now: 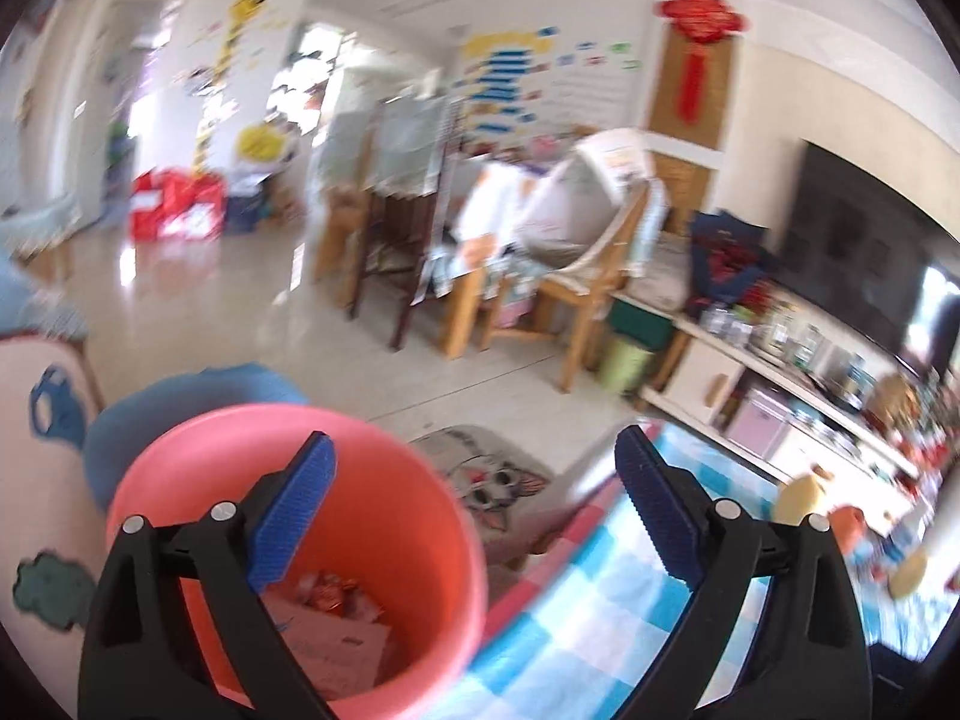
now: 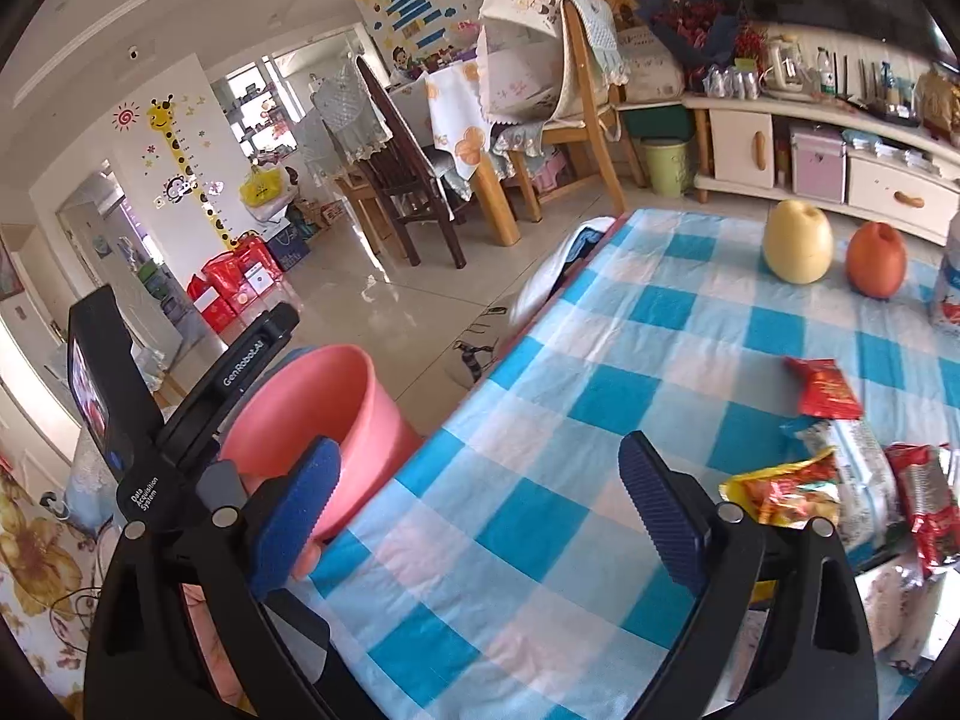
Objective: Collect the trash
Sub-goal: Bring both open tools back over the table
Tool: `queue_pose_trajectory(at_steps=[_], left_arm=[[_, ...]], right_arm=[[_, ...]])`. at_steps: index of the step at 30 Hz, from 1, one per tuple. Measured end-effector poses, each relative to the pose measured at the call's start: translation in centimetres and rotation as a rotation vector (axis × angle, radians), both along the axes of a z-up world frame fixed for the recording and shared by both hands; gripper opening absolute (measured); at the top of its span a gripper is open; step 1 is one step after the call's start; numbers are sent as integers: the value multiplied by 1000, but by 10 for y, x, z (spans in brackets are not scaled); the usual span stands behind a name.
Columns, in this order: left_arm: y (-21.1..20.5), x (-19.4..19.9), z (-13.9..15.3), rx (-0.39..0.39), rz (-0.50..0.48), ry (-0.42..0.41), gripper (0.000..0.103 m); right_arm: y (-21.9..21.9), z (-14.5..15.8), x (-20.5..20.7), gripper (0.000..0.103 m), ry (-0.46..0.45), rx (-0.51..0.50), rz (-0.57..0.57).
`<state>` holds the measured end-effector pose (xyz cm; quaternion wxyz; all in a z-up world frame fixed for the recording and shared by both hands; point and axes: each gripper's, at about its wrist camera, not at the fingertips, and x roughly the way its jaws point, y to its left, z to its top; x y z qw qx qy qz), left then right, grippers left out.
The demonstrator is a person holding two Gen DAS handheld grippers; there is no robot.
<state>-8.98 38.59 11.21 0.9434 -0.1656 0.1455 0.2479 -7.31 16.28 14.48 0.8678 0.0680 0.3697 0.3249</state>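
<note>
Two handheld grippers with blue ribbed pads appear, each seen from its own wrist camera. The left gripper hangs with its jaws spread wide and empty, over the mouth of a pink plastic bucket. Crumpled wrappers and scraps of paper lie at the bottom of the bucket. The bucket stands just beside the edge of a table covered in a blue-and-white checked cloth. This view is blurred.

The right gripper is also spread wide and holds nothing, poised above the checked tablecloth. To its right lies a cluster of snack wrappers: a red packet, a yellow-and-red wrapper, a clear printed wrapper and a red-and-silver one. Farther back on the cloth sit a pale yellow pear and an orange-red fruit, just beside each other. The pink bucket shows at the table's left edge, with the left gripper's black body beside it.
</note>
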Motion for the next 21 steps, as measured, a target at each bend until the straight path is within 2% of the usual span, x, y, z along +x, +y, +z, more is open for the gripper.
queue_pose_trajectory(at_steps=[5,10,15,21], left_arm=[[-40,3,6,75,-138,-21,96],[-80,2,11,161,-230,-32,96],[-115,5,9,193,-306,49,96],[-157,0,-2,210,-443,135,96]], right_arm=[[-25,5,-15,93,-46,-28,-31],[-55,8,-26,93,-81,-42,-79],[-88,12,-32,94,-116,-30,-134],[-121,13,-38,95,-173,-55,-185]])
